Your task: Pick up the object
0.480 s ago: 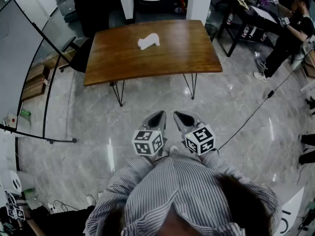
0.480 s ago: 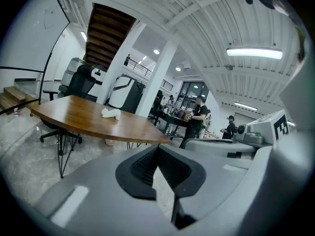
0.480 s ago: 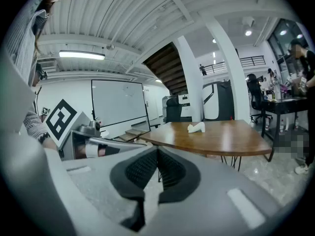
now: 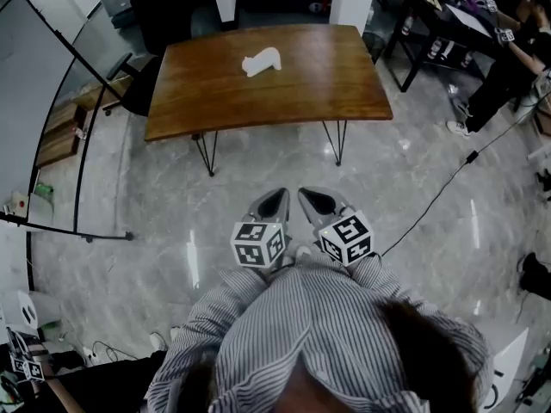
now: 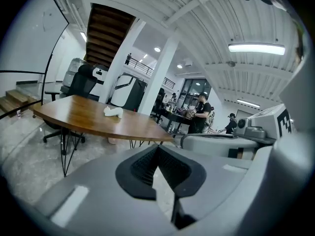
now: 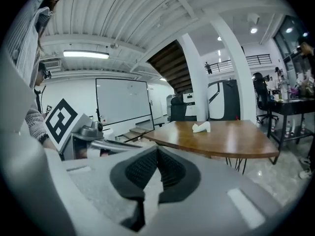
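White object (image 4: 262,61) on the wooden table (image 4: 258,101), toward its far edge and well apart from both grippers. Small and pale in every view, so hard to make out beyond a lumpy, elongated outline.

Left gripper (image 4: 274,203) on the near side of the table, over the grey marble floor (image 4: 172,231). Jaws pressed together with nothing between them, pointing toward the table's near edge and slightly downward. Right gripper (image 4: 314,201) just beside it, jaws likewise closed on nothing, tips leaning a little toward its neighbour. Marker cubes (image 4: 258,245) at the rear of both, covering the hands, with only the striped shirt (image 4: 318,334) visible behind them.

In the left gripper view, a gripper body filling the lower half, the table (image 5: 83,117) beyond at left with the object (image 5: 113,112) on top, and the other gripper's cube partly cut off at the right edge. In the right gripper view, the same table (image 6: 236,136) at right, carrying the object (image 6: 201,127).

Beyond the table's far left corner, a dark office chair (image 4: 159,15), partly cut off. To the table's right, a dark desk with a person (image 4: 508,58) beside it, indistinct. Black cable (image 4: 430,213) across the floor right of the table.
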Tool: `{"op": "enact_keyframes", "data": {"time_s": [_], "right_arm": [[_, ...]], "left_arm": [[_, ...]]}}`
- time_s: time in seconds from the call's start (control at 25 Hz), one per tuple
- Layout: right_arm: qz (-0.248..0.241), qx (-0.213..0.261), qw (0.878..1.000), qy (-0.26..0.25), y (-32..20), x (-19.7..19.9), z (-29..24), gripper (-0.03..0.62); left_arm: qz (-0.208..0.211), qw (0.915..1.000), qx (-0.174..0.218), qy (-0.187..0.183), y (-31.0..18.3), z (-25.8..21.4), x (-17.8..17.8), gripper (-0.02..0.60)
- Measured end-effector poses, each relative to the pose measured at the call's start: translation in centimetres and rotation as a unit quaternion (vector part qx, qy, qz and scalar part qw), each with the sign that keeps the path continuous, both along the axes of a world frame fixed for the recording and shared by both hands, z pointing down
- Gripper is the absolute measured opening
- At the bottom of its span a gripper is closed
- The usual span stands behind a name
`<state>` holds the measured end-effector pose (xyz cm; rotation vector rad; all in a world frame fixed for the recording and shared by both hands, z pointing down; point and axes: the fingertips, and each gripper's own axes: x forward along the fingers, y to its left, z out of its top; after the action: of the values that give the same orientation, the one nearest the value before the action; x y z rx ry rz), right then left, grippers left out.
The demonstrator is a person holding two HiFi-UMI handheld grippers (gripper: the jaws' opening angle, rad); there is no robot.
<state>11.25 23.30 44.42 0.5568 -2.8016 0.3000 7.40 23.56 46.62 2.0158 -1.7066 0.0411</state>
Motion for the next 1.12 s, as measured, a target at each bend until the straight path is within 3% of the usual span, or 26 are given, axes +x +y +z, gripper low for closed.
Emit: {"op": "enact_keyframes", "data": {"time_s": [0.44, 0.72, 1.12], "right_arm": [[-0.002, -0.013, 1.0, -0.008, -3.1, 0.1, 0.8, 0.002], [-0.03, -0.033, 0.999, -0.031, -6.5, -0.6, 0.7, 0.002], [-0.018, -0.049, 0.998, -0.03, -11.0, -0.6, 2.4, 0.002]], "left_arm": [[-0.004, 0.9999, -0.01, 0.003, -2.7, 0.9, 0.2, 0.003], [-0.02, 0.9998, -0.009, 0.0, -5.9, 0.8, -0.5, 0.003], [-0.015, 0.9991, -0.03, 0.024, -10.0, 2.9, -0.5, 0.003]]}}
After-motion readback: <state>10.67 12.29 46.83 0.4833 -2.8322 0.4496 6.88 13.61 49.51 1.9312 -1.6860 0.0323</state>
